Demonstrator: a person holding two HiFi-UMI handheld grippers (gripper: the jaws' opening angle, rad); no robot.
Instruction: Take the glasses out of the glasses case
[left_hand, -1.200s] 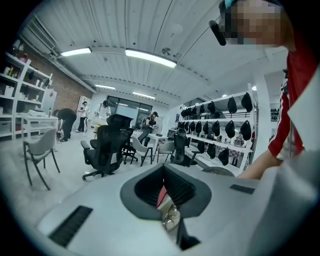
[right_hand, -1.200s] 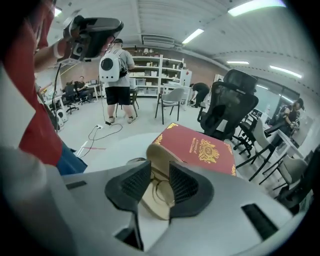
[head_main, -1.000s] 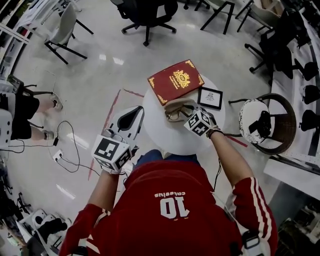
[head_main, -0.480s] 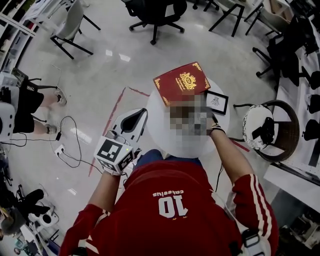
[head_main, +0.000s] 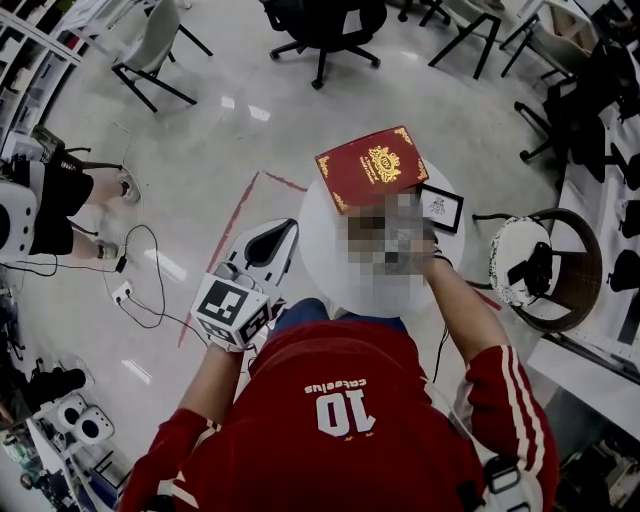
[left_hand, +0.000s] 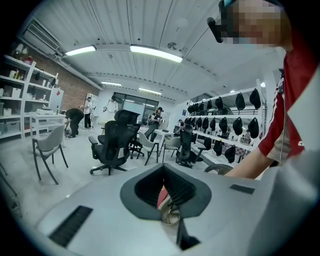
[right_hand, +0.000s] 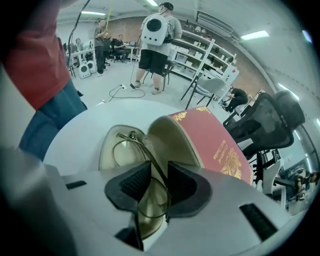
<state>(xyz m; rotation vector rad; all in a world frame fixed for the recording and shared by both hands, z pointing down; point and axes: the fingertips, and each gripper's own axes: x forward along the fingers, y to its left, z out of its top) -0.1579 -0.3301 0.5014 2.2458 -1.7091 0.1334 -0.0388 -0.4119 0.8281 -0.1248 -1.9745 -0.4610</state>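
Grey and empty is the short version for my left gripper (left_hand: 163, 187). It hangs just off the left edge of the round white table (head_main: 330, 262), jaws pretty much together with nothing in them, probably parked there so it doesn't crowd the other one. Over the table, my right gripper (right_hand: 159, 172) has its jaws pulled in narrow around one gold wire temple arm of the glasses (right_hand: 131, 136). There's a sliver of gap either side of the wire, so I'd call it not pinched yet. That arm makes sense as the target, since it stands up above the lenses and I can grab it without touching glass. The glasses lie in the cream-lined bottom half of the glasses case (right_hand: 106, 145), so nothing's out. Just behind, the red lid (right_hand: 215, 145) with gold print leans back open, leaving the way in clear. Past that there's a small black framed picture (head_main: 441, 208), then office chairs (head_main: 325, 22) out on the floor.
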